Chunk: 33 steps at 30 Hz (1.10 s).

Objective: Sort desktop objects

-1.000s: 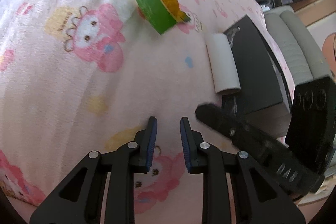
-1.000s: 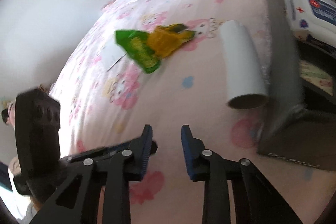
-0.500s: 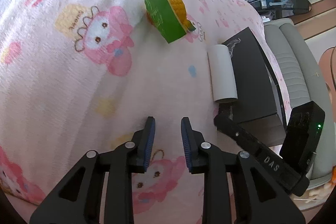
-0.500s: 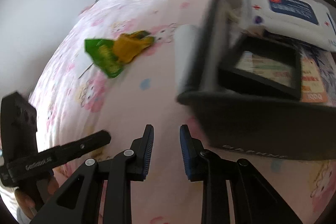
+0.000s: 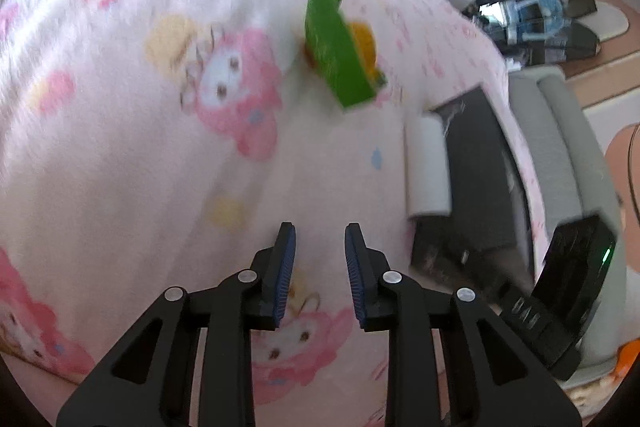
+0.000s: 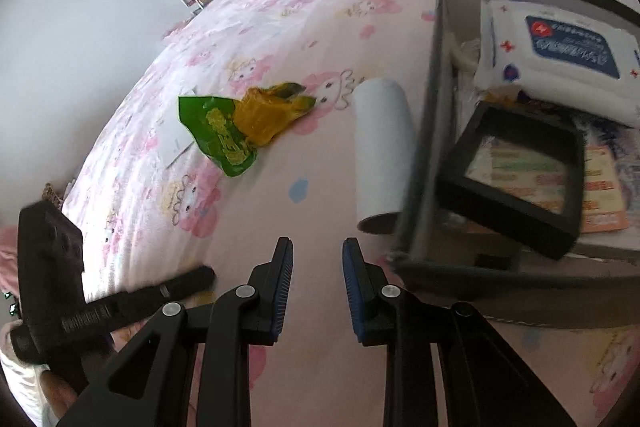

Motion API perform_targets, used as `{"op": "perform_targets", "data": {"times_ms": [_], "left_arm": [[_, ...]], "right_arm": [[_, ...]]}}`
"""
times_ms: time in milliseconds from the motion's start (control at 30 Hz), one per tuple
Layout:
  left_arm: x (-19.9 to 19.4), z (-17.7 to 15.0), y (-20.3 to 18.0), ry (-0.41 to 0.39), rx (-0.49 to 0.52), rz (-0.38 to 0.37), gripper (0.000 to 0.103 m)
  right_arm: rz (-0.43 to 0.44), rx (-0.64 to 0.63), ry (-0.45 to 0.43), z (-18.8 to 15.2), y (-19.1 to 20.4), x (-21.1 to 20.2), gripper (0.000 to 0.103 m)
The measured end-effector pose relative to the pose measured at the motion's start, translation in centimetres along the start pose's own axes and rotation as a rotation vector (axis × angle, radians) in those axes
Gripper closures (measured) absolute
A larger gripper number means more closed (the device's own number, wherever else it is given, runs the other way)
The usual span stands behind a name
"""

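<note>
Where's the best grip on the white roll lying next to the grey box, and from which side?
Grip the white roll across its middle, coming from above. It lies flat on the pink blanket with one long side against the grey box wall, so a side approach is blocked there. Probably set the fingers along its axis, one pad slipping between roll and box, or nudge it clear first.

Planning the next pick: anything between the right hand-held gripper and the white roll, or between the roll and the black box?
Nothing visible. Only bare pink blanket lies between the right hand-held gripper and the white roll. The roll lies right alongside the black box's outer wall, nothing between them. The gripper holds nothing.
</note>
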State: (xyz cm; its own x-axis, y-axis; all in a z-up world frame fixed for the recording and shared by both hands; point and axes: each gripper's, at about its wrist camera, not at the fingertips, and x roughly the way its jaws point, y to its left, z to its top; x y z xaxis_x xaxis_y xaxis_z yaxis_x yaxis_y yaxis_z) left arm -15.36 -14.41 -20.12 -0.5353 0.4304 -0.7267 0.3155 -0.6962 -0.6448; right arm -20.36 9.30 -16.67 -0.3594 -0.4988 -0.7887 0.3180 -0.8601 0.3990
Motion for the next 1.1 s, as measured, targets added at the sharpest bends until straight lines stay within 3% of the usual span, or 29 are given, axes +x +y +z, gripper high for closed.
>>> {"op": "perform_targets", "data": {"times_ms": [133, 300, 367, 400, 533, 667, 800, 967, 1033, 1100], "left_arm": [[-0.2, 2.9, -1.6, -0.048, 0.033, 0.013, 0.055], [2.2, 6.0, -3.0, -0.047, 0.030, 0.005, 0.054], [3.7, 6.8, -3.2, -0.048, 0.036, 0.060, 0.062], [4.3, 6.9, -3.3, -0.041, 0.048, 0.092, 0.089], [3.7, 5.9, -2.4, -0.044, 0.077, 0.150, 0.096], [1.6, 4.2, -2.2, -0.051, 0.080, 0.133, 0.097], [-0.5, 1.2, -2.0, -0.001, 0.103, 0.112, 0.097], [-2.4, -1.1, -0.3, 0.088, 0.103, 0.133, 0.085], [-3.2, -0.6, 0.3, 0.049, 0.083, 0.129, 0.068], [-3.8, 0.1, 0.8, 0.004, 0.065, 0.118, 0.065]], "right_arm": [[0.023, 0.016, 0.018, 0.2, 0.0, 0.1, 0.081], [0.015, -0.012, 0.036, 0.1, 0.8, 0.3, 0.080], [-0.010, -0.031, 0.031, -0.1, 0.9, 0.2, 0.080], [-0.008, -0.023, 0.032, -0.1, 0.7, 0.4, 0.080], [0.006, 0.008, 0.028, -0.2, -0.3, 0.5, 0.080], [0.013, -0.001, 0.018, -0.1, 0.1, 0.5, 0.080], [0.014, -0.024, 0.012, -0.3, 0.8, 0.3, 0.080], [0.016, -0.049, 0.009, -0.3, 1.5, 0.0, 0.080], [0.012, -0.059, 0.019, -0.1, 1.9, 0.3, 0.079], [0.005, -0.071, 0.033, 0.3, 2.4, 0.7, 0.079]]}}
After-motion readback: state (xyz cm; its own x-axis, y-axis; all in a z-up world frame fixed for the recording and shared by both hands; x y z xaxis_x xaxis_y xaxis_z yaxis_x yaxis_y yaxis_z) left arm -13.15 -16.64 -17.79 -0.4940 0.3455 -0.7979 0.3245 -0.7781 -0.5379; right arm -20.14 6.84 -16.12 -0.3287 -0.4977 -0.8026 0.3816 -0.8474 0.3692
